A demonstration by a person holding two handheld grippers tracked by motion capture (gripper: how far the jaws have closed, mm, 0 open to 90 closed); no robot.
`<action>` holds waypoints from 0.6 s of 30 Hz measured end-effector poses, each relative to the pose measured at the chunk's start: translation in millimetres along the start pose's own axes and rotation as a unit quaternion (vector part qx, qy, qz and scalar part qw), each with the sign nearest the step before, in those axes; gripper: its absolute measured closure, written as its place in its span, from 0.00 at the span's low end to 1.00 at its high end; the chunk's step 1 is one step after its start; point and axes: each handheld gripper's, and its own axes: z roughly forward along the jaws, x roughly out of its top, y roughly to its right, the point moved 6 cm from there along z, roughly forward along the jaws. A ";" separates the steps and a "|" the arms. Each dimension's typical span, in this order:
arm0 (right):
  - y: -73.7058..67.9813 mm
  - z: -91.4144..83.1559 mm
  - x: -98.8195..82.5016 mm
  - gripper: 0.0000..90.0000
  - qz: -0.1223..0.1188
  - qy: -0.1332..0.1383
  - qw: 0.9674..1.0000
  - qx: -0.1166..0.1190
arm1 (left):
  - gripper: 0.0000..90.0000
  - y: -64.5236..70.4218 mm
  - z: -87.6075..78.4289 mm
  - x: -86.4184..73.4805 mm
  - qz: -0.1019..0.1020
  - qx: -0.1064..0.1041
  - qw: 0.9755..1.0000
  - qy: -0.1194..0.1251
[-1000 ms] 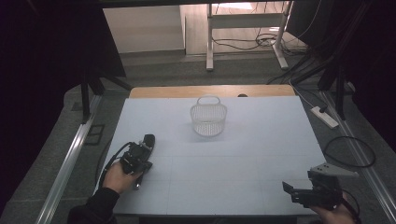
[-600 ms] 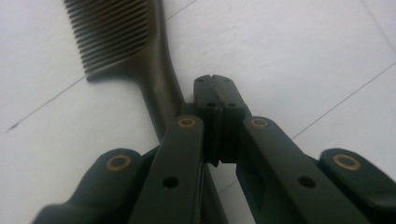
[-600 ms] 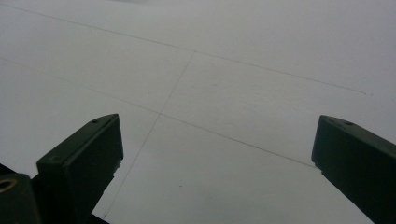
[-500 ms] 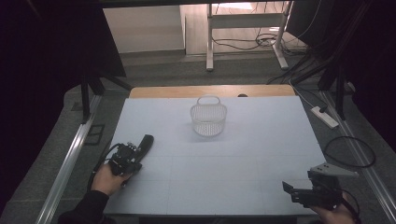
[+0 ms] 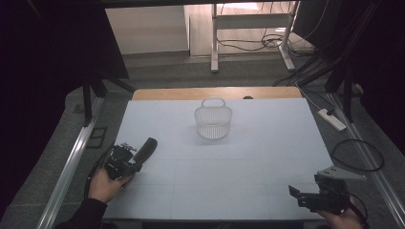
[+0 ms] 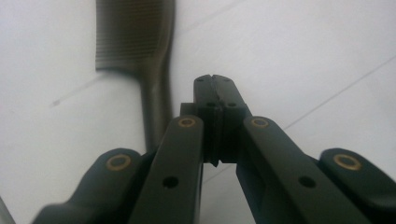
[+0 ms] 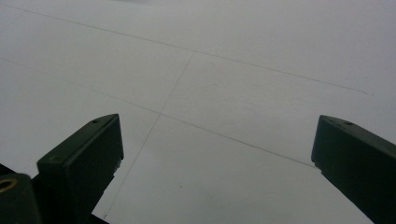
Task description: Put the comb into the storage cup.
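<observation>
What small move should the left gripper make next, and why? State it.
Probably open the left gripper: its jaws are shut with nothing between them, and the dark toothed plastic comb lies on the white table just beside them. Opened, it could swing over the comb's handle.

One basket (image 5: 213,122), one dark comb (image 6: 140,56), apparently, and two claws.

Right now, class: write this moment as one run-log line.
left gripper: shut | comb: beside it | right gripper: open | basket: upright
</observation>
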 end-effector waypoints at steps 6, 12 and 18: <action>-0.3 0.1 0.2 0.03 0.000 0.000 1.000 0.000 | 0.98 11.5 -10.4 1.4 0.010 0.007 1.000 0.022; 0.1 -0.1 0.2 0.03 0.001 0.001 1.000 0.000 | 0.74 -0.8 -15.3 -4.7 -0.019 0.019 0.999 0.036; -0.2 -0.1 0.3 0.03 0.000 0.001 1.000 0.000 | 0.46 -16.7 -21.8 -12.8 -0.046 0.041 0.996 0.060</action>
